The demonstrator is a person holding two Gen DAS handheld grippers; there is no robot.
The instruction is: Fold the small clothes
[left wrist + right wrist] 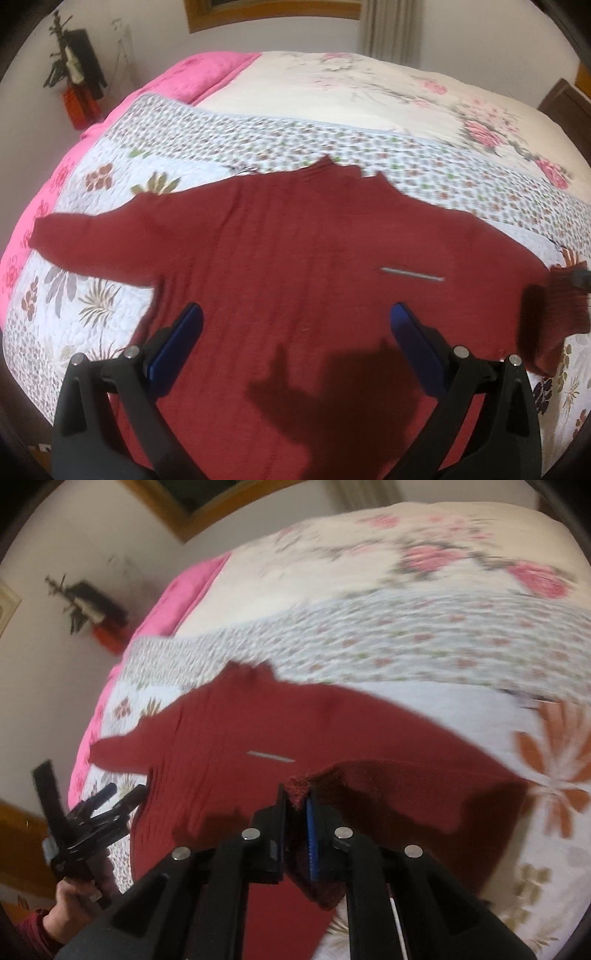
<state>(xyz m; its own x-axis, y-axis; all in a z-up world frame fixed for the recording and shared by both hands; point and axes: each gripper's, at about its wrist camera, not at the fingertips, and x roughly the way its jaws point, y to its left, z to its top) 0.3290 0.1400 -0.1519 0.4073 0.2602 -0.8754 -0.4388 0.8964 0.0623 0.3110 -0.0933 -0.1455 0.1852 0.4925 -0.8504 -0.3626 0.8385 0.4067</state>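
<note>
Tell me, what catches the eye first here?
A dark red sweater lies spread flat across a flowered quilt, sleeves out to both sides. The right tool pinches one sleeve's cuff, while the left tool hangs open above the sweater's body.

Quilted bed (pixel 207 122) under red sweater (pixel 295 251).

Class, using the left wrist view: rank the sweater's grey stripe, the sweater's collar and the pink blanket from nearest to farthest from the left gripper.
From the left gripper:
1. Grey stripe, just ahead, slightly right, on the sweater.
2. Collar, at the sweater's far edge.
3. Pink blanket, far left corner of the bed.
</note>
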